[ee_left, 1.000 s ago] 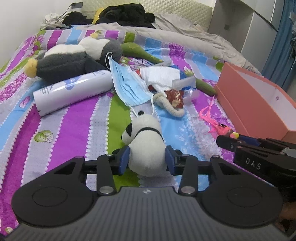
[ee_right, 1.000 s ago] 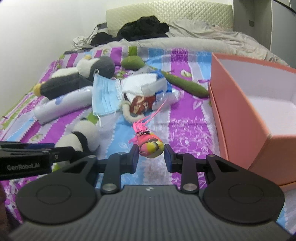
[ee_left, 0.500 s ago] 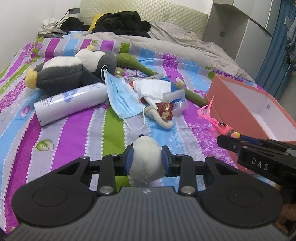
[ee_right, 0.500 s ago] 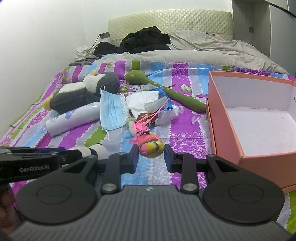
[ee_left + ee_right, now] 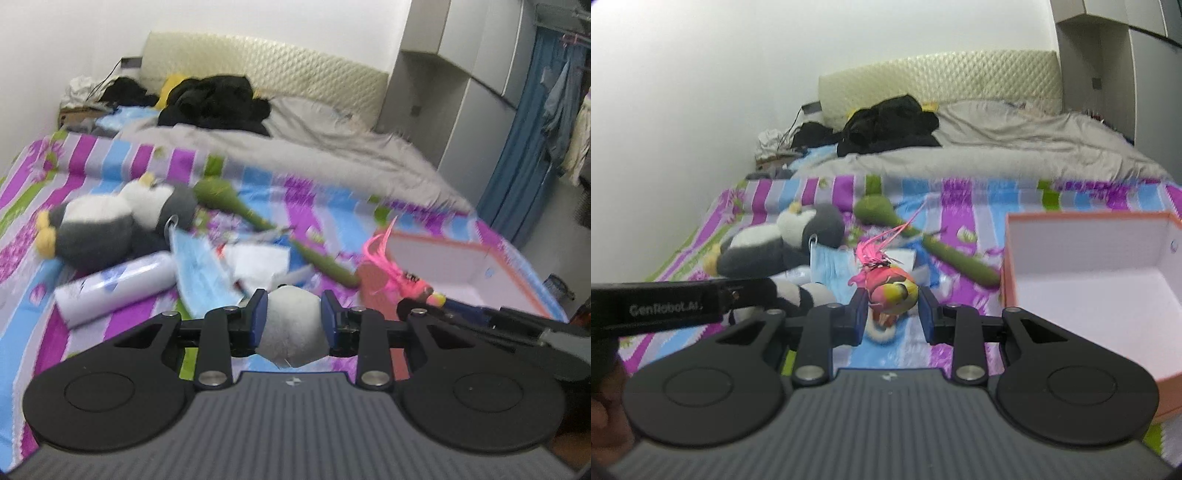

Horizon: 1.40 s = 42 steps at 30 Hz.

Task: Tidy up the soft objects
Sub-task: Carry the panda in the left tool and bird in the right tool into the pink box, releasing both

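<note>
Panda toy: a small soft toy [image 5: 291,325], white and rounded, with black parts seen only from the right wrist view; it is squeezed between the two blue pads of the left gripper [image 5: 292,319] and held clear above the bedspread.
Left gripper: narrow, pressed on the panda toy from both sides.
Bird toy: a small soft toy [image 5: 892,290] in pink, yellow and green, with long thin pink feathers standing up from it; it is held between the pads of the right gripper [image 5: 892,314], above the bedspread.
Right gripper: narrow, closed on the bird toy.
Box: an orange box [image 5: 1010,269] with white inner walls is placed on the right side of the bed; the visible part of its inside holds nothing.
Bedspread: striped in purple, blue, green and grey [image 5: 122,158].
Left on the bed: a big grey and white plush animal [image 5: 110,225] at the far left, a white tube [image 5: 114,291] near it, a blue face mask [image 5: 197,269] beside the tube, and a long green plush [image 5: 258,218] further right.
</note>
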Available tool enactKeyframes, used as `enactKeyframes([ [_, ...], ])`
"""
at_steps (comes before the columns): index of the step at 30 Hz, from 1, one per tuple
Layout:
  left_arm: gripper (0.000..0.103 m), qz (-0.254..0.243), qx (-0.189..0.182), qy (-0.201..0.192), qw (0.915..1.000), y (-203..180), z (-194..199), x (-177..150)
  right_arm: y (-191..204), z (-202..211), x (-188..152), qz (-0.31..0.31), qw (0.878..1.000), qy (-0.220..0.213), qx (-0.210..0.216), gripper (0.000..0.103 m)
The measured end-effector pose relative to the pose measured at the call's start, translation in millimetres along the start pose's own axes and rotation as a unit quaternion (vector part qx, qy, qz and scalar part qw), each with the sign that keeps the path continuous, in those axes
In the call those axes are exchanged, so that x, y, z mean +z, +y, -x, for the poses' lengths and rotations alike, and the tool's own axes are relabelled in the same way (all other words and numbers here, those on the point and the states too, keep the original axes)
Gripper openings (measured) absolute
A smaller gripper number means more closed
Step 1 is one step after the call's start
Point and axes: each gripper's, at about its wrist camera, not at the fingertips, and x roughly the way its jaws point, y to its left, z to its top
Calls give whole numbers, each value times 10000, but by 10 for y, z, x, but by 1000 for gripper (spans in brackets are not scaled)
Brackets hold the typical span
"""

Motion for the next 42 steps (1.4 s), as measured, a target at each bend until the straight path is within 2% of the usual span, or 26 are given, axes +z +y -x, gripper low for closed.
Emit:
enactKeyframes([
  [11,36,-419,-354,-97,9984,-796,-223,494,-465,275,414,-210,9988,-369,-243,33],
  [20,36,-626,-752,162,9951,-1513,-820,630,-1112,302,565,-352,9957,-399,-758,33],
  [27,36,-767,-971,724,9897,-1915,-1434,487,-1625,127,432,-616,9906,82,-1218,33],
  [35,36,-1069,-1068,1463,9776,-2239,-2068,221,-2194,-206,156,-997,9795,844,-1535,33],
  [42,36,-1088,-1063,1731,9731,-2374,-2378,157,-2507,-417,-52,-1290,9716,1252,-1539,34],
])
